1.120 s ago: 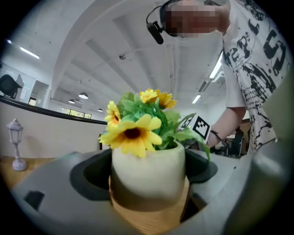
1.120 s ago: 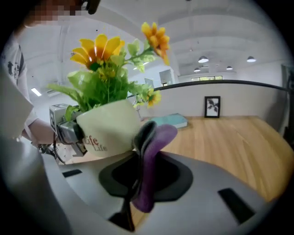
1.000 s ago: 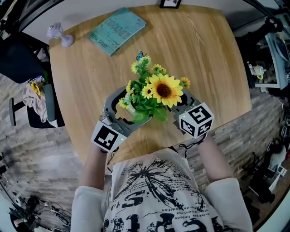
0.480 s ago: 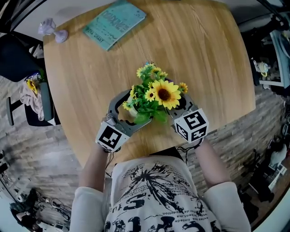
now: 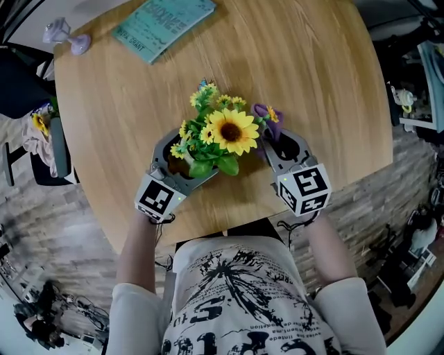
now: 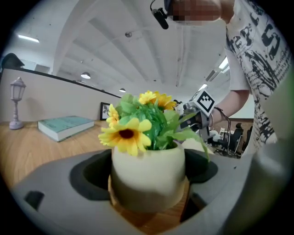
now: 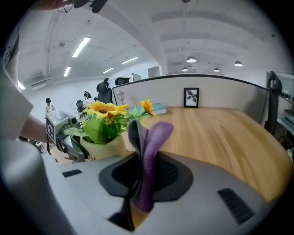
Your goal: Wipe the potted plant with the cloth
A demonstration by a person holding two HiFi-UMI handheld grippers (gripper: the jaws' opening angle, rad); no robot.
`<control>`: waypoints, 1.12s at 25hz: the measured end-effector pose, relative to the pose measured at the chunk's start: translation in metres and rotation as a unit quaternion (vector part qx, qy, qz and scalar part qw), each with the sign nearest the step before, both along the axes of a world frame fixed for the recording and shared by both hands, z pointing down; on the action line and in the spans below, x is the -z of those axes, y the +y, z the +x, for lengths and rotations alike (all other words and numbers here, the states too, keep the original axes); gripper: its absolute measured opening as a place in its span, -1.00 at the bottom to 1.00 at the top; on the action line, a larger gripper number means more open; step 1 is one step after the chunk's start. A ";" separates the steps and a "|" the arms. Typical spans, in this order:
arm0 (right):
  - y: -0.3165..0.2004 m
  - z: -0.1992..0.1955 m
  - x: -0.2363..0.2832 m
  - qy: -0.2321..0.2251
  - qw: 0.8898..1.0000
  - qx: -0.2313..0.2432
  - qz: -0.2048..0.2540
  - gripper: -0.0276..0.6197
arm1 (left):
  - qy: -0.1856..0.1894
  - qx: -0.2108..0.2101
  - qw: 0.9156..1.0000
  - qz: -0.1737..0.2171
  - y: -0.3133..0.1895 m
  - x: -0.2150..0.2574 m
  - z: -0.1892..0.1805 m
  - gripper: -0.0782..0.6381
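Note:
A potted plant (image 5: pixel 220 132) with a big sunflower and small yellow blooms stands in a cream pot (image 6: pixel 147 172) near the round table's front edge. My left gripper (image 5: pixel 184 161) wraps the pot from the left, and its jaws stand wide with both pads against the pot's sides (image 6: pixel 147 183). Just right of the flowers, my right gripper (image 5: pixel 275 136) is shut on a purple cloth (image 5: pixel 267 113). The cloth (image 7: pixel 151 151) sticks up folded between the jaws of my right gripper (image 7: pixel 140 176), a short way from the leaves.
On the wooden table (image 5: pixel 312 83), a teal book (image 5: pixel 165 21) lies at the far side and a small lavender lamp (image 5: pixel 66 36) stands at the far left. A framed picture (image 7: pixel 191 97) stands at the back edge. A chair (image 5: pixel 41 145) is left of the table.
The left gripper and the plant have sunk together and shifted left in the head view. The right gripper has drawn out from under the blooms to their right, so the purple cloth now shows.

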State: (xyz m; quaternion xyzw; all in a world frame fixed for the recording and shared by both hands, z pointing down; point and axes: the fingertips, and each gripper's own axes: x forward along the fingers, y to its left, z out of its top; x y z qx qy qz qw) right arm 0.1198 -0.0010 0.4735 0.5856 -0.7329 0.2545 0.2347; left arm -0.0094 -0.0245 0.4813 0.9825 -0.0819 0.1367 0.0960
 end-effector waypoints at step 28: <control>-0.054 0.009 0.140 0.067 0.985 0.024 0.156 -0.68 | 0.070 0.156 0.982 0.075 -0.044 0.158 -0.019 -0.26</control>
